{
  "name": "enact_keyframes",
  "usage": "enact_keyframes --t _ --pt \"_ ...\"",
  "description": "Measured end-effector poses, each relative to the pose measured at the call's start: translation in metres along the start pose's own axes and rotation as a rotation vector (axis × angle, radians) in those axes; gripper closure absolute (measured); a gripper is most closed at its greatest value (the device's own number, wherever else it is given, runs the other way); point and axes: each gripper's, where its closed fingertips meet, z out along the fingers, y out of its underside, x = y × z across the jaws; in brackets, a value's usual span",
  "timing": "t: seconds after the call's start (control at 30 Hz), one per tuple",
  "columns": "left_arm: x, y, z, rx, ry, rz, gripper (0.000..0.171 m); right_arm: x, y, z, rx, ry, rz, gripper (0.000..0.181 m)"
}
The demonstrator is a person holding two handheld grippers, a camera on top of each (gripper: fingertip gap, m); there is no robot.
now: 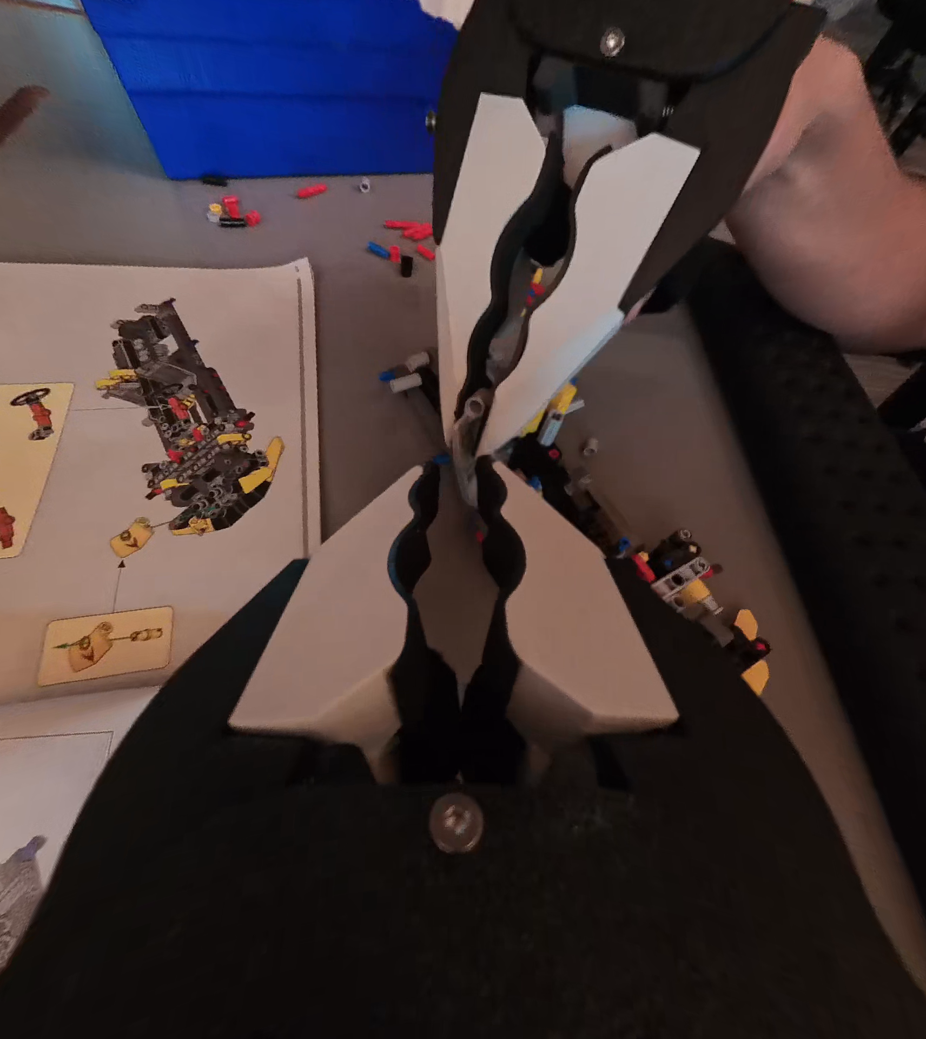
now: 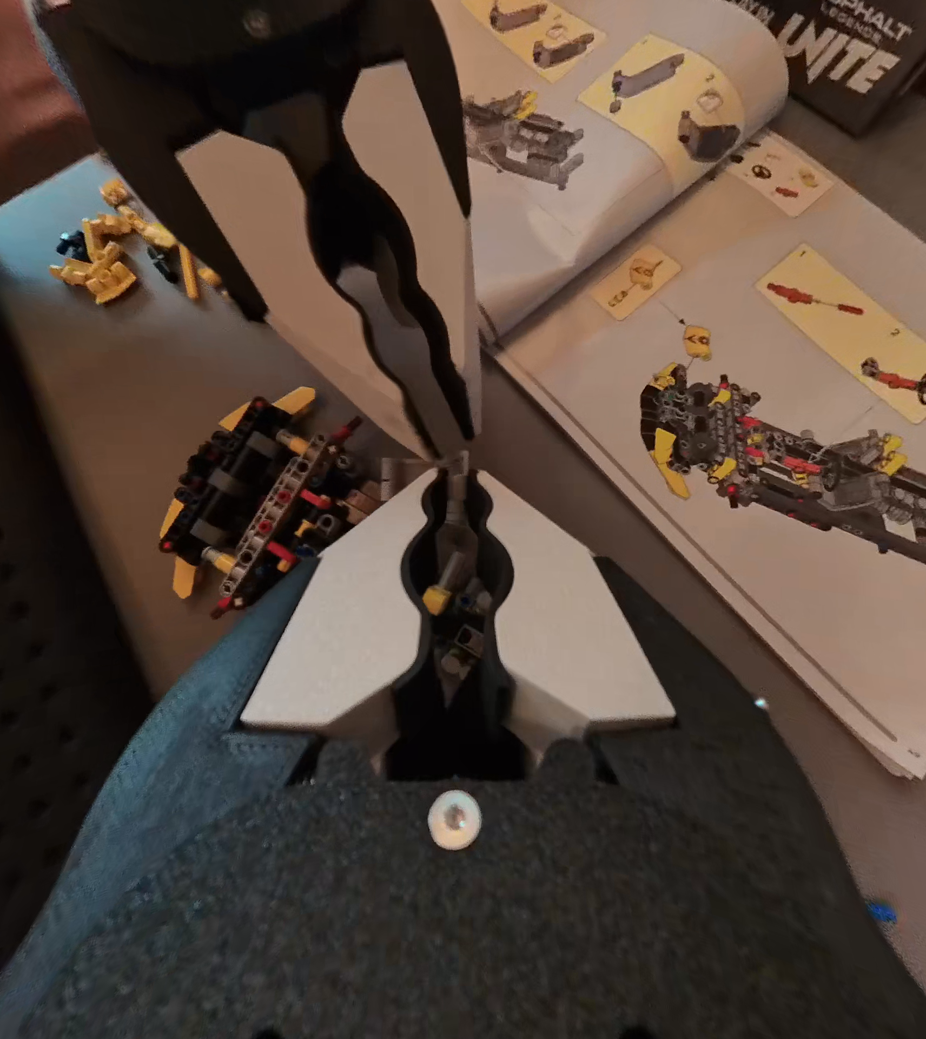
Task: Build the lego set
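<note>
My two grippers meet tip to tip above the grey table. My left gripper [image 1: 458,471] is shut on the lower end of a small grey lego piece [image 1: 473,409]. My right gripper [image 1: 472,436] comes in from above and is shut on the upper end of the same piece. In the right wrist view my right gripper [image 2: 449,479] holds the grey piece [image 2: 454,495], and the left gripper [image 2: 443,447] meets it from above. The black, grey and yellow lego car chassis [image 2: 258,495] lies on the table below; it also shows in the left wrist view [image 1: 680,568].
The open instruction booklet [image 1: 140,450] [image 2: 730,506] lies beside the chassis. Loose red and blue parts [image 1: 407,233] lie near a blue box [image 1: 281,84]. A pile of yellow parts [image 2: 106,258] lies at the table edge. A dark box [image 2: 854,62] stands behind the booklet. A black perforated chair [image 2: 28,534] borders the table. Left and right tips are no more than a few centimetres apart.
</note>
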Motion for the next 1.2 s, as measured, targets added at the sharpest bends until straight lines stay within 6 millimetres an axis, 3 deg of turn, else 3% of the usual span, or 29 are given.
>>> enact_keyframes --t 0.13,0.27,0.43,0.53,0.67,0.73,0.87,1.0,1.1,1.2 --pt "0.001 0.007 0.005 -0.017 0.025 -0.007 0.158 0.007 0.008 0.002 -0.051 0.058 -0.013 0.175" --pt "0.008 0.016 0.020 -0.054 0.062 0.034 0.163 -0.003 0.004 0.002 -0.035 0.029 0.018 0.175" --pt "0.019 0.018 0.021 -0.039 0.165 0.062 0.171 -0.009 0.010 0.001 -0.036 -0.059 0.078 0.172" --pt "0.013 0.022 0.018 -0.088 0.174 0.102 0.171 -0.019 0.005 -0.013 -0.003 -0.198 0.110 0.160" --pt "0.014 0.020 0.013 -0.089 0.188 0.108 0.171 -0.004 -0.008 -0.034 0.130 -0.226 0.143 0.165" --pt "0.018 0.028 0.002 -0.144 0.191 0.107 0.171 0.007 -0.011 -0.036 0.172 -0.190 0.160 0.168" --pt "0.023 0.038 -0.049 -0.246 0.155 0.060 0.171 0.027 -0.022 -0.035 0.267 -0.108 0.176 0.168" --pt "0.017 0.054 -0.079 -0.338 -0.103 -0.114 0.171 0.033 -0.029 -0.035 0.332 -0.079 0.158 0.170" --pt "0.034 0.055 -0.085 -0.189 -0.206 -0.222 0.171 0.030 -0.032 -0.035 0.350 -0.091 0.161 0.169" --pt "0.045 0.052 -0.082 0.052 -0.199 -0.296 0.171 0.026 -0.034 -0.031 0.353 -0.083 0.144 0.170"
